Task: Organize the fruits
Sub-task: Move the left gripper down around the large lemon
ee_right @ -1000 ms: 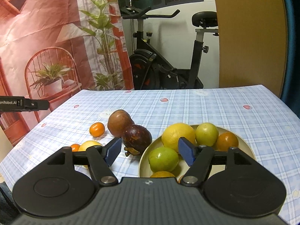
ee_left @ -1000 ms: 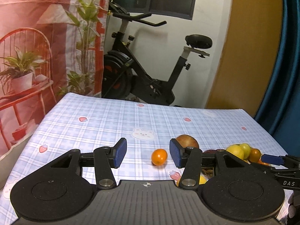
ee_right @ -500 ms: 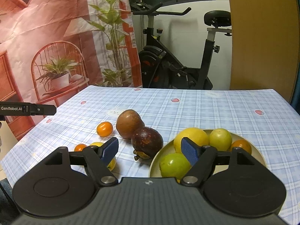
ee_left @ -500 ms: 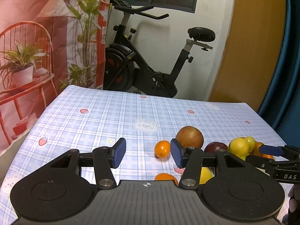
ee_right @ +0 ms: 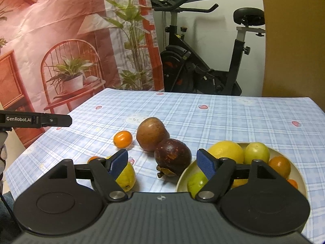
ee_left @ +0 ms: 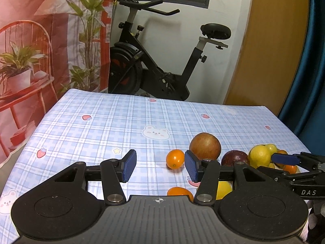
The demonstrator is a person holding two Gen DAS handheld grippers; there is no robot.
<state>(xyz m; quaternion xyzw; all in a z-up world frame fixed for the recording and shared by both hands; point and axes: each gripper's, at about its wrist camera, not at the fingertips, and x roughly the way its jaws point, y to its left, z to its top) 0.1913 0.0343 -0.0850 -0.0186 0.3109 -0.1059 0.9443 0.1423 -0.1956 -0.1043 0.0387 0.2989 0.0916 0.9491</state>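
Loose fruit lies on the checked tablecloth: a small orange kumquat point(ee_left: 174, 159) point(ee_right: 122, 139), a brown round fruit point(ee_left: 204, 146) point(ee_right: 151, 133), a dark purple mangosteen point(ee_left: 235, 158) point(ee_right: 172, 155), a yellow lemon point(ee_right: 126, 175) and a second small orange fruit point(ee_left: 179, 192) point(ee_right: 93, 159). A cream plate point(ee_right: 298, 174) on the right holds a large yellow fruit point(ee_right: 226, 151), green fruits and oranges. My left gripper point(ee_left: 160, 165) is open and empty, just short of the kumquat. My right gripper point(ee_right: 162, 163) is open and empty, with the mangosteen between its fingers ahead.
The table's far edge point(ee_left: 162, 99) faces an exercise bike point(ee_left: 158, 69). A printed backdrop with a chair and plants hangs on the left point(ee_right: 61, 40). The left gripper's finger shows at the left of the right wrist view point(ee_right: 36, 120).
Both grippers have pulled back and risen a little, so more of the fruit and table shows. Both stay open. No fruit has moved.
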